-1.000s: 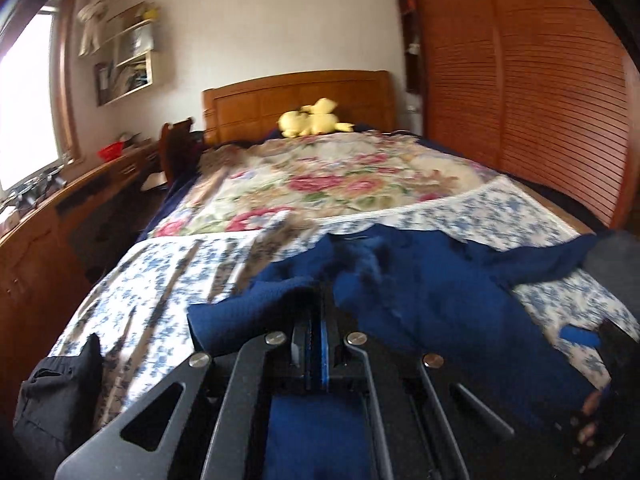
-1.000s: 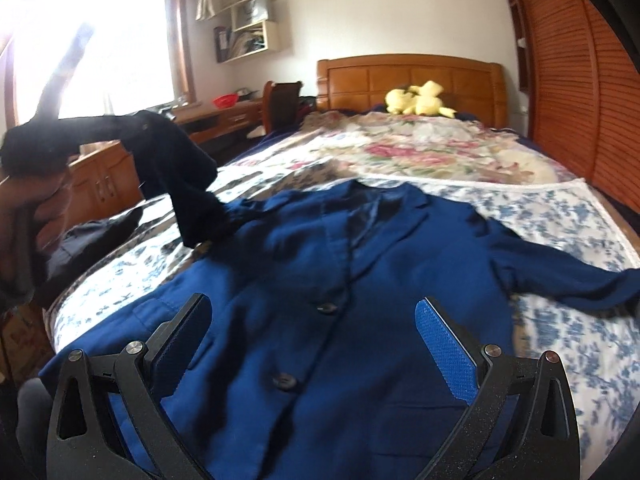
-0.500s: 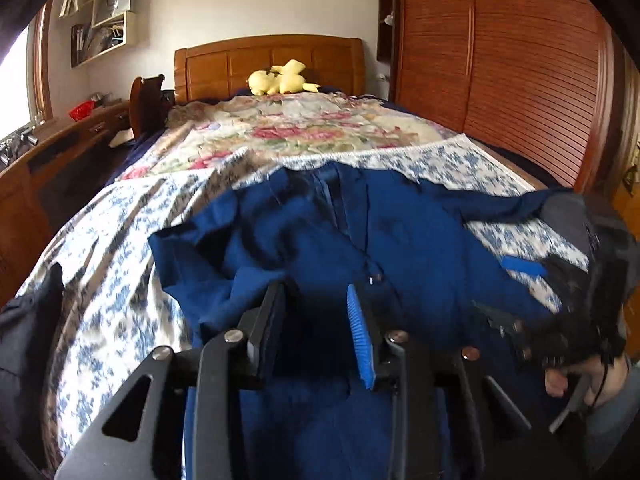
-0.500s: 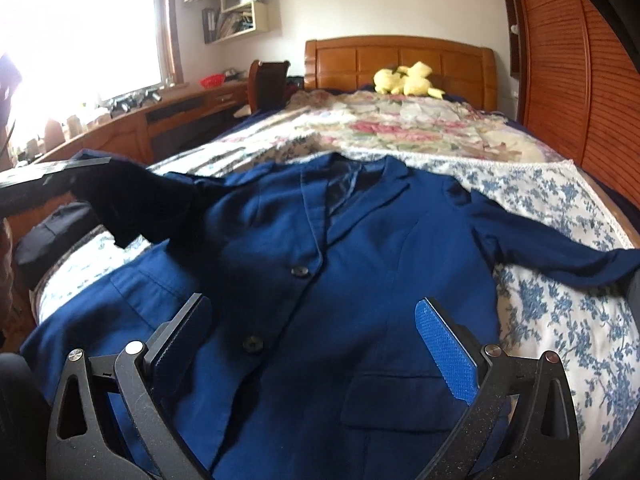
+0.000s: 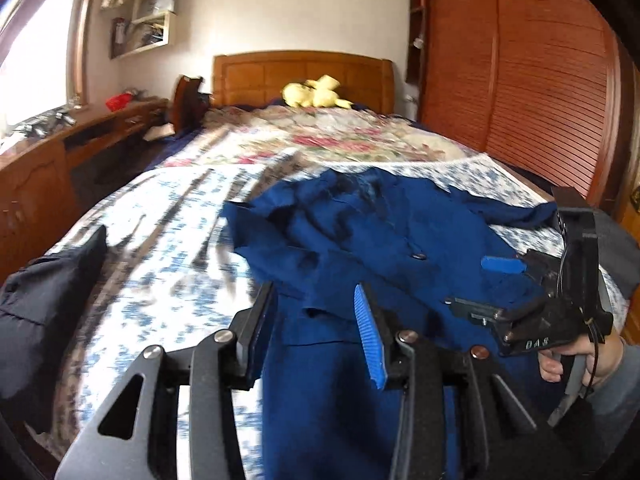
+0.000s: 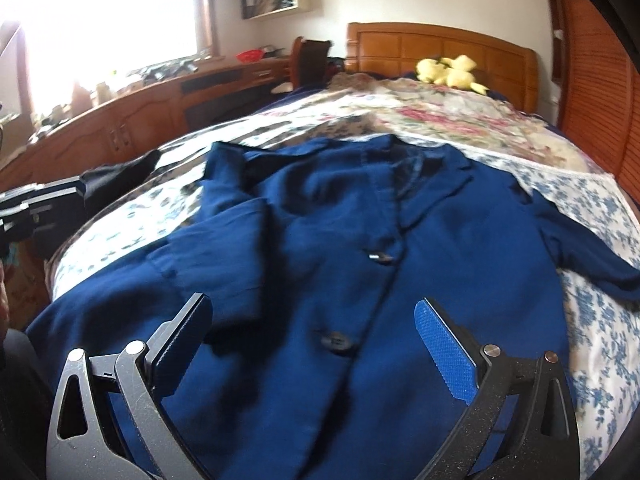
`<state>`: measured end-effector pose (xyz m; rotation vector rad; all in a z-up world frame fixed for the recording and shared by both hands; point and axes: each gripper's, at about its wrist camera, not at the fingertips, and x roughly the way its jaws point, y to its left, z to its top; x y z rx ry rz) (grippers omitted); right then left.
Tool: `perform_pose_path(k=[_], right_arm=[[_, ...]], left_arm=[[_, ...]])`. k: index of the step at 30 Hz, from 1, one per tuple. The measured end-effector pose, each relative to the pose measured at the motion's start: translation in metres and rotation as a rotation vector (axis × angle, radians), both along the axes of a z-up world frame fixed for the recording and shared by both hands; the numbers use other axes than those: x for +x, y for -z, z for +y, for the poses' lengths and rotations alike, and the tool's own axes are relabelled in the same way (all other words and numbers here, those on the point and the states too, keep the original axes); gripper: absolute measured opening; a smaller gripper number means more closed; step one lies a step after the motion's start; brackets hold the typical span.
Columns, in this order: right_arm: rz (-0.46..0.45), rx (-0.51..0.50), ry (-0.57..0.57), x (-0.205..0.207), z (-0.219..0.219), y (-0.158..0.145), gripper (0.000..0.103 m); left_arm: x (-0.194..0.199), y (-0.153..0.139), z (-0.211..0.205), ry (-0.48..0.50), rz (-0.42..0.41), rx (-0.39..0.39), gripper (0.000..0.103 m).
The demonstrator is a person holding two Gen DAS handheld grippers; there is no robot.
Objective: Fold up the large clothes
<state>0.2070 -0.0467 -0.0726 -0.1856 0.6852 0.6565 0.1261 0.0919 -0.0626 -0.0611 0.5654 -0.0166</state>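
Note:
A navy blue jacket (image 6: 360,248) lies front up on the bed (image 6: 600,320), collar toward the headboard, with two dark buttons down its front. Its left sleeve is folded across the chest; its right sleeve (image 6: 580,256) stretches out to the right. My left gripper (image 5: 312,320) is open and empty over the jacket's (image 5: 380,240) lower left part. My right gripper (image 6: 316,344) is open and empty above the jacket's hem, and also shows at the right in the left wrist view (image 5: 532,280).
A dark garment (image 5: 44,292) lies at the bed's left edge. A floral quilt (image 5: 320,136) and a yellow plush toy (image 5: 316,92) are near the headboard. A wooden desk (image 6: 140,120) runs along the left, a slatted wardrobe (image 5: 540,88) along the right.
My left gripper opened, letting go of the left sleeve, which now lies folded over the chest. It then opened wider and drew back. My right gripper stayed open over the hem.

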Motion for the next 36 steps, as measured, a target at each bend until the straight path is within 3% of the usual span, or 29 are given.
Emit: perform_pose_path(k=[6,15,16,17,20,21,31,36], right_arm=[[0.019,-0.033,-0.101,-0.006,0.048,0.009,0.097],[0.054,-0.190,-0.190,0.003,0.101,0.038,0.072],[0.054,-0.214,-0.194,0.004,0.104,0.042,0.064],[0.051,-0.232,-0.200,0.005,0.105,0.044,0.046],[0.030,-0.245,-0.220,0.002,0.102,0.041,0.010],[0.017,-0.242,-0.219,0.001,0.099,0.037,0.007],[-0.122,-0.001,-0.165,-0.014,0.034,-0.060,0.003],[-0.185,0.061,-0.145,-0.027,0.001,-0.104,0.003]], left_arm=[[-0.018,0.001,0.032,-0.054,-0.022,-0.004,0.038],[-0.026,0.006,0.057,-0.090,-0.020,-0.027,0.038],[-0.026,0.006,0.058,-0.091,-0.019,-0.029,0.038],[-0.027,0.007,0.058,-0.093,-0.019,-0.029,0.038],[-0.029,0.007,0.056,-0.092,-0.020,-0.024,0.038],[-0.030,0.007,0.055,-0.092,-0.020,-0.023,0.038],[-0.041,-0.005,0.027,-0.078,-0.027,0.004,0.038],[-0.046,-0.015,0.012,-0.071,-0.032,-0.039,0.038]])
